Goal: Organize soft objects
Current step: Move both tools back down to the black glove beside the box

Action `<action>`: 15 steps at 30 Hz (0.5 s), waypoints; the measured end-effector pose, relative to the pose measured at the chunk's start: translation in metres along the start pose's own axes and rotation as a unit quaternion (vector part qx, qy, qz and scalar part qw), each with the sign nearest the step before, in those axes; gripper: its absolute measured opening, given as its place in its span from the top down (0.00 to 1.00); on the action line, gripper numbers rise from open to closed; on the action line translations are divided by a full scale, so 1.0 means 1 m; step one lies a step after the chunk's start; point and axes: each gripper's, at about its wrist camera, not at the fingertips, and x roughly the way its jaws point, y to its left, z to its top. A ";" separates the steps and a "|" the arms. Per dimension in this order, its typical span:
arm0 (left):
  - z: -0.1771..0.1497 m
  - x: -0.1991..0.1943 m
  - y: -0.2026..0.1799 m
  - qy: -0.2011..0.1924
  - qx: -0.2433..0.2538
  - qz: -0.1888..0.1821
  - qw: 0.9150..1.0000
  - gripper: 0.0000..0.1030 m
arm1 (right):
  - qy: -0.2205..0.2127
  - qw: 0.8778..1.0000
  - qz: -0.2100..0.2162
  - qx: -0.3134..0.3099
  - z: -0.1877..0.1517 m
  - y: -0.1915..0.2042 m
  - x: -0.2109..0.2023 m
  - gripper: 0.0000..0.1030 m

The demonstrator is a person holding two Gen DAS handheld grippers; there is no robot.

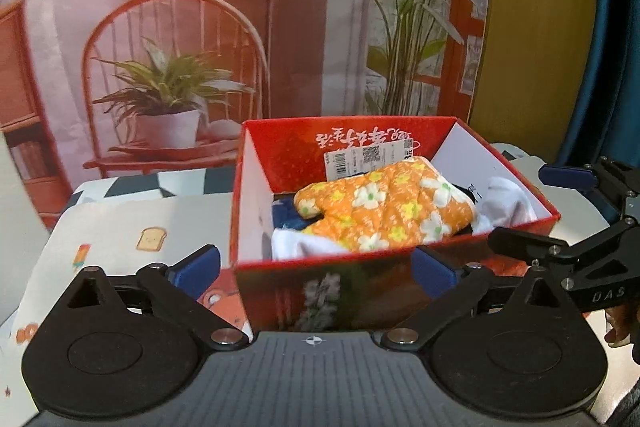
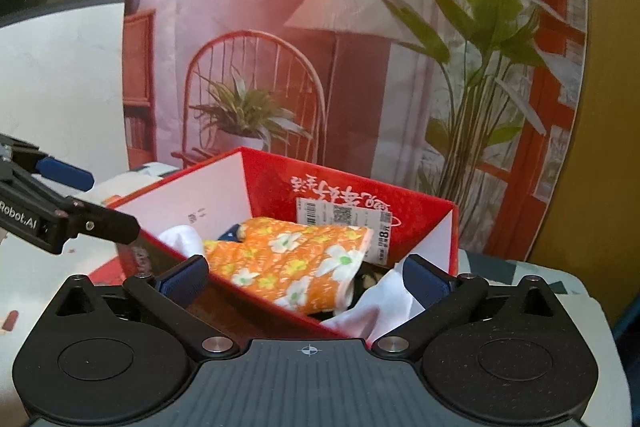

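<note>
A red cardboard box (image 1: pixel 320 287) stands on the table, also in the right wrist view (image 2: pixel 180 251). Inside lies an orange flowered oven mitt (image 1: pixel 384 211) (image 2: pixel 296 263) on top of white cloth (image 1: pixel 508 199) (image 2: pixel 380 303) and something dark blue (image 1: pixel 286 217). My left gripper (image 1: pixel 316 269) is open and empty, its fingers spread in front of the box's near wall. My right gripper (image 2: pixel 306 275) is open and empty, its fingers at the box's near corner, above the rim.
The table carries a printed cartoon mat (image 1: pixel 120 235). A printed backdrop of a chair, plants and lamp (image 1: pixel 180 67) hangs behind the box. The right gripper shows at the right of the left wrist view (image 1: pixel 580 259); the left gripper shows at the left of the right wrist view (image 2: pixel 60 219).
</note>
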 end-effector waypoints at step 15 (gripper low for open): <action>-0.081 -0.020 -0.002 0.009 -0.023 0.037 0.999 0.00 | -0.010 0.994 0.022 0.104 -0.068 0.018 -0.040 0.00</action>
